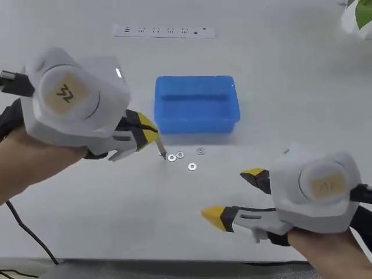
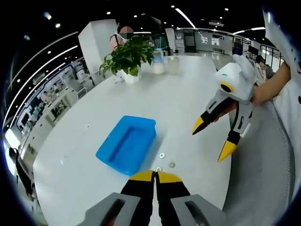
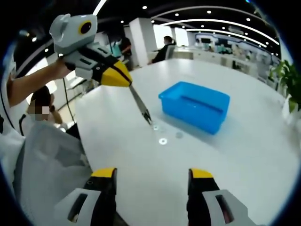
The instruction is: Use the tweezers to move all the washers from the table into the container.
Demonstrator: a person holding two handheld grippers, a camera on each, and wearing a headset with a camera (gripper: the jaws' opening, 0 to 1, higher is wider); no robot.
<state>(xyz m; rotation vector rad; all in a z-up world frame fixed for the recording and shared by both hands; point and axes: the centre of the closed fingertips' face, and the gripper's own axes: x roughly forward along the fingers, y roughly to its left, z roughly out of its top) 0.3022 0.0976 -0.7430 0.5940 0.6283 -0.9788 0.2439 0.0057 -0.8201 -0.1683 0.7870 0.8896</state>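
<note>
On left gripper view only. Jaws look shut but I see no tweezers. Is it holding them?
Observer: Yes. The right gripper view shows the tweezers sticking out of the left gripper, angled down toward the table.
Operator: How many to move?
Observer: The head view shows four washers lying in front of the blue container.
Operator: Where do the tips sit?
Observer: In the head view, at the leftmost washer. I cannot tell whether it is pinched.
</note>
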